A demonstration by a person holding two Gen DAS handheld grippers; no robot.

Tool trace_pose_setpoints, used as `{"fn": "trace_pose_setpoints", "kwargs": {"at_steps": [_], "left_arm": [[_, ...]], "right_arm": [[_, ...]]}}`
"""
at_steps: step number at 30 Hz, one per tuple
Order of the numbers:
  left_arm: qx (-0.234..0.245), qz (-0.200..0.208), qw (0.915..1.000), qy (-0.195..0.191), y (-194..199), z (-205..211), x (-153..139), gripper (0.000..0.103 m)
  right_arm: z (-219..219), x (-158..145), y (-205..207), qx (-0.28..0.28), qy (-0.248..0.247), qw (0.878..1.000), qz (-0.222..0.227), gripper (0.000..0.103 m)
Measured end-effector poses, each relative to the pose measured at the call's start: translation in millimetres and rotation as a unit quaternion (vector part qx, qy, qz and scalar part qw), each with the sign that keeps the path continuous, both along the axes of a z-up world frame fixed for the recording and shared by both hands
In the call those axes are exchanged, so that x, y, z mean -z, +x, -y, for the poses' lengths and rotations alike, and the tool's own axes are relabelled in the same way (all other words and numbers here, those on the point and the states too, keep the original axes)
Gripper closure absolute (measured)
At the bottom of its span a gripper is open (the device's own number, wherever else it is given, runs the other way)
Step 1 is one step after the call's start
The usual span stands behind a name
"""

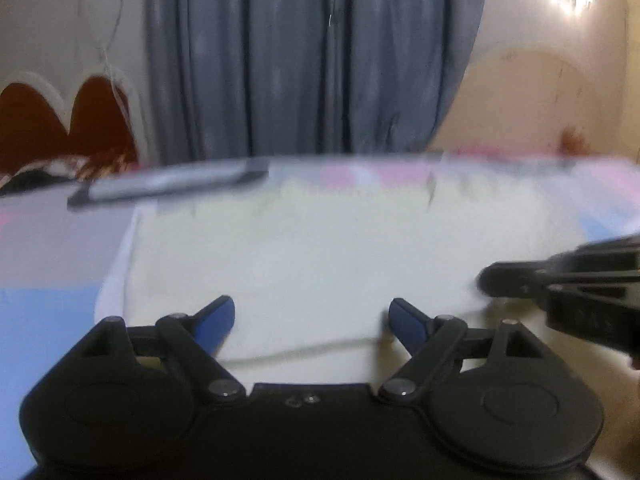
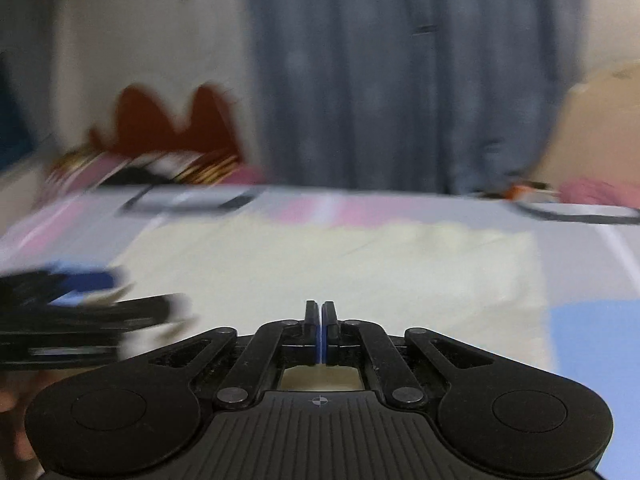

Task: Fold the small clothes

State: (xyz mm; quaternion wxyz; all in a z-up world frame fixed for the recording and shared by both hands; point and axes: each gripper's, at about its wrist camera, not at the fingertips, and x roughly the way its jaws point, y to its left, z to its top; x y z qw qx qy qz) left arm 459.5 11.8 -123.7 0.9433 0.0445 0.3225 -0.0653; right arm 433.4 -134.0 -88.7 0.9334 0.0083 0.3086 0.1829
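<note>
A pale cream cloth (image 1: 304, 256) lies spread flat on the bed; it also shows in the right wrist view (image 2: 340, 268). My left gripper (image 1: 312, 320) is open, its blue-padded fingers wide apart just above the cloth's near edge, where a folded hem runs across. My right gripper (image 2: 321, 320) has its jaws pressed together with nothing seen between them, low over the cloth's near edge. The right gripper also shows at the right of the left wrist view (image 1: 560, 284), and the left gripper, blurred, at the left of the right wrist view (image 2: 80, 312).
The bed sheet (image 1: 48, 264) has pink, blue and grey blocks. A flat grey and black object (image 1: 168, 186) lies at the cloth's far left corner. A grey curtain (image 1: 312, 60) hangs behind. Patterned fabric is heaped at the far left (image 2: 160, 168). A cable lies at the far right (image 2: 580, 212).
</note>
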Motion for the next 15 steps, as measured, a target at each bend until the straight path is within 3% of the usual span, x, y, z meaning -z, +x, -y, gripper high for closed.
{"fn": "trace_pose_setpoints", "kwargs": {"at_steps": [2,3,5,7,9,12,15], "left_arm": [[-0.009,0.006,0.9999,-0.013,-5,-12,-2,0.019],[-0.018,0.008,0.9998,0.0,-7,-17,-5,0.019],[-0.033,0.007,0.9994,0.011,-9,-32,-4,0.019],[-0.045,-0.004,0.9989,-0.016,-10,-51,-2,0.018],[-0.046,-0.004,0.9988,-0.014,-10,-50,-3,0.019],[-0.05,-0.002,0.9988,-0.005,-14,-40,-8,0.022],[-0.043,-0.003,0.9991,-0.002,-16,-34,-10,0.021]], "right_arm": [[-2,12,-2,0.01,-0.024,1.0,-0.011,0.103],[8,12,-4,0.027,-0.017,0.999,-0.007,0.103],[37,9,-7,0.1,-0.035,0.994,-0.002,0.103],[81,14,-6,0.17,-0.005,0.985,-0.023,0.103],[98,14,-5,0.164,0.033,0.985,-0.036,0.103],[82,5,-2,0.146,-0.01,0.989,-0.031,0.103],[83,-1,-10,0.143,0.004,0.99,-0.006,0.103]]}}
